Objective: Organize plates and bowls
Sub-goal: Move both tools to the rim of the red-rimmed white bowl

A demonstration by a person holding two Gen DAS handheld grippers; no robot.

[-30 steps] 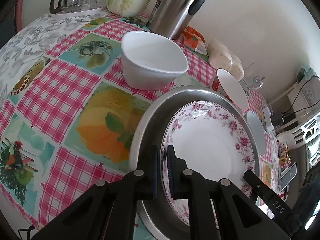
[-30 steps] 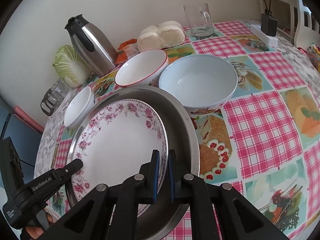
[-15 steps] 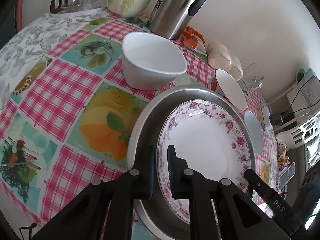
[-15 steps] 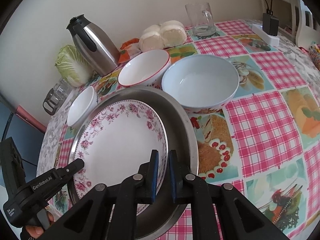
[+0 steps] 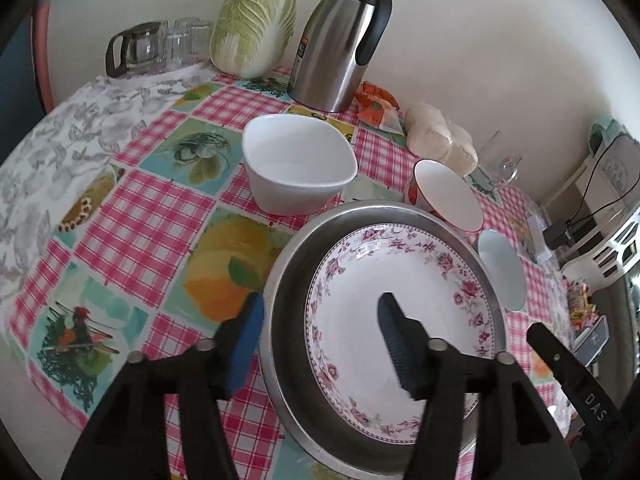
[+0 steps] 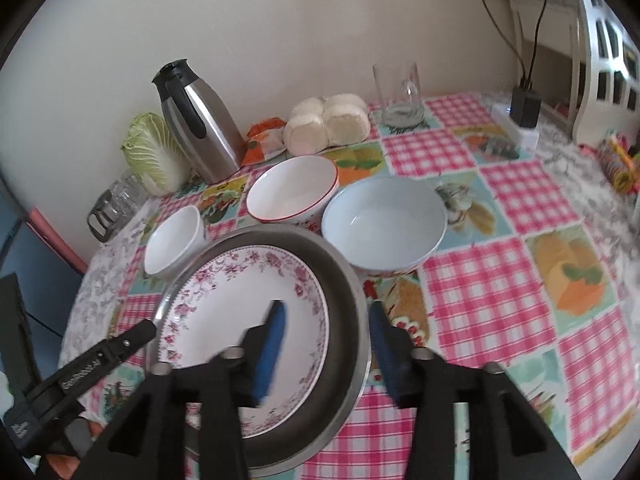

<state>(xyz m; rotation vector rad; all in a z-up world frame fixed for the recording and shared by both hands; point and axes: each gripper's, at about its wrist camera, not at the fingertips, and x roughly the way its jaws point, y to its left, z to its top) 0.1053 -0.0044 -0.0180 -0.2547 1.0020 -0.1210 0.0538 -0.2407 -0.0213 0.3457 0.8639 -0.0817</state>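
Jaws on our left gripper (image 5: 320, 330) and right gripper (image 6: 326, 330) just spread, nothing held; floral plate (image 5: 404, 300) lower centre could chip if clipped leaving.

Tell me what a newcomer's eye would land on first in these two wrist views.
First, the white plate with a pink floral rim, lying inside a round metal pan at the near edge of the pink checked tablecloth. Both the left gripper and the right gripper have just opened their jaws and straddle the pan's rim, gripping nothing. Behind stand three white bowls and a steel thermos jug.
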